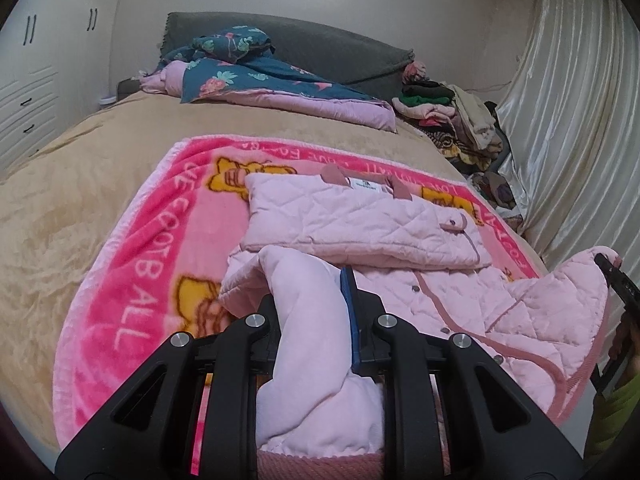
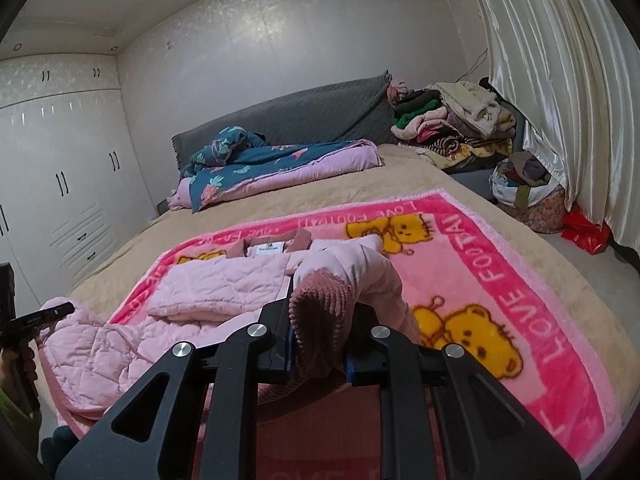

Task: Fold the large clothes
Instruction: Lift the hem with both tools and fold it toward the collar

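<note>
A pale pink quilted jacket (image 1: pixel 360 216) lies collar-far on a pink teddy-bear blanket (image 1: pixel 140 240) on the bed. One sleeve is folded across its chest. My left gripper (image 1: pixel 310 308) is shut on the jacket's lower hem corner, lining showing, and holds it up. My right gripper (image 2: pixel 320 320) is shut on the other sleeve's ribbed cuff (image 2: pixel 320 300), lifted over the jacket (image 2: pixel 224 284) and the blanket (image 2: pixel 500 280). Each gripper shows at the other view's edge, the right one (image 1: pixel 616 276) and the left one (image 2: pixel 44 314).
The blanket lies on a beige bedspread (image 1: pixel 60 200). A blue floral quilt (image 1: pixel 248 72) sits by the grey headboard (image 2: pixel 312 116). Piled clothes (image 2: pixel 452 128) and bags (image 2: pixel 528 192) stand at the far right by the curtain (image 2: pixel 560 80). White wardrobes (image 2: pixel 60 168) line the left wall.
</note>
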### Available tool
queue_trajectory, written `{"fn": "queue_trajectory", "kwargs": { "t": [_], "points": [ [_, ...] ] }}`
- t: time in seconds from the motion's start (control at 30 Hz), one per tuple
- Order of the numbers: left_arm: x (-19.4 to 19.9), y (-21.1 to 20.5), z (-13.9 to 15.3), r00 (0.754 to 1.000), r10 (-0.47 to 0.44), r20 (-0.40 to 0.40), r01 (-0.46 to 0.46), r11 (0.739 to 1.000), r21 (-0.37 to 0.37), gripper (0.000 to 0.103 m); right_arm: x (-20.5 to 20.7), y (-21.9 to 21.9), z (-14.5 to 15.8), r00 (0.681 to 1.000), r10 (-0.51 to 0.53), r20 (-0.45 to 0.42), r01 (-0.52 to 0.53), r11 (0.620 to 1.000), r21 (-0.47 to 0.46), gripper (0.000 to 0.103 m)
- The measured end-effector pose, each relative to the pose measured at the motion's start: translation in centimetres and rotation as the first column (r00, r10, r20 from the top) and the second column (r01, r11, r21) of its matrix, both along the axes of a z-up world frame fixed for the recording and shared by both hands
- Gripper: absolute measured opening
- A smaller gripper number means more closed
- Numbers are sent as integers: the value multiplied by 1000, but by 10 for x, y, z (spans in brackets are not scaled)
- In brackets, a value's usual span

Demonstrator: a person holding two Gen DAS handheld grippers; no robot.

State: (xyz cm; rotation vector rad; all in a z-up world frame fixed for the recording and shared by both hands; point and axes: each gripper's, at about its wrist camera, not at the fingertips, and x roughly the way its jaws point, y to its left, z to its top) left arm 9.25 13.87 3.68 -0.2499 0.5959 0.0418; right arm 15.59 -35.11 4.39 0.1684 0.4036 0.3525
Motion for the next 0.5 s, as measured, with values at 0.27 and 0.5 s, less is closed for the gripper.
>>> {"fn": "queue_trajectory", "kwargs": {
  "t": [0.27, 0.5],
  "points": [
    [15, -1, 17, 999, 21, 26, -22, 999, 42, 13, 13, 0, 12, 999, -28, 26, 28, 1000, -5, 16],
    [27, -3, 22, 999, 39, 34, -42, 993, 110, 13, 27, 2, 16, 998, -54, 33, 54, 999, 2, 16]
  ]
}}
